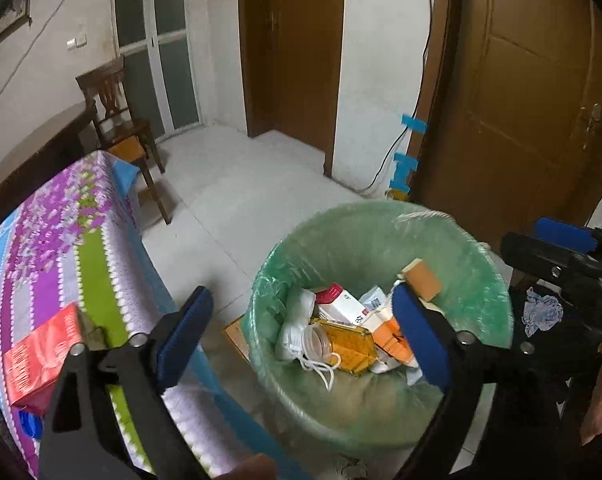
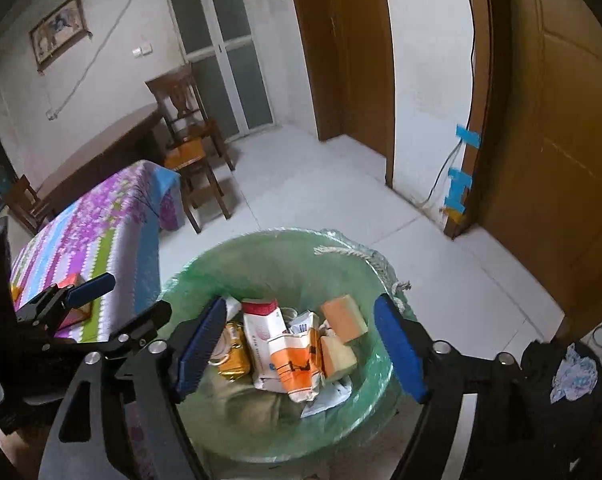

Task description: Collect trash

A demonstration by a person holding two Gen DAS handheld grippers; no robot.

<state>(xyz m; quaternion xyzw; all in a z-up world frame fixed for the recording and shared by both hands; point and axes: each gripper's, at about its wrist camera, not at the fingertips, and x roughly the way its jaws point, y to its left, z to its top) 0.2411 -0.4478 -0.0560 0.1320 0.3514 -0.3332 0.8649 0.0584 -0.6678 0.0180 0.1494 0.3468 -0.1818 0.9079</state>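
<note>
A bin lined with a green bag [image 1: 473,276] [image 2: 261,256] stands on the floor beside the table. Inside lie an amber jar [image 1: 341,346], a red-and-white box [image 1: 337,300] [image 2: 263,324], an orange-and-white carton [image 2: 297,364] and tan blocks [image 1: 423,278] [image 2: 343,318]. My left gripper [image 1: 301,336] is open and empty, over the bin's left side. My right gripper [image 2: 301,352] is open and empty above the bin's contents. A red box [image 1: 41,356] lies on the table's striped cloth [image 1: 65,256], left of my left gripper.
A blue cap [image 1: 31,424] lies by the red box. A wooden chair [image 1: 121,120] stands behind the table. Brown doors [image 1: 541,92] and a taped cable [image 1: 407,148] line the far wall. A dark heap with a blue-white rag [image 2: 573,376] sits at right.
</note>
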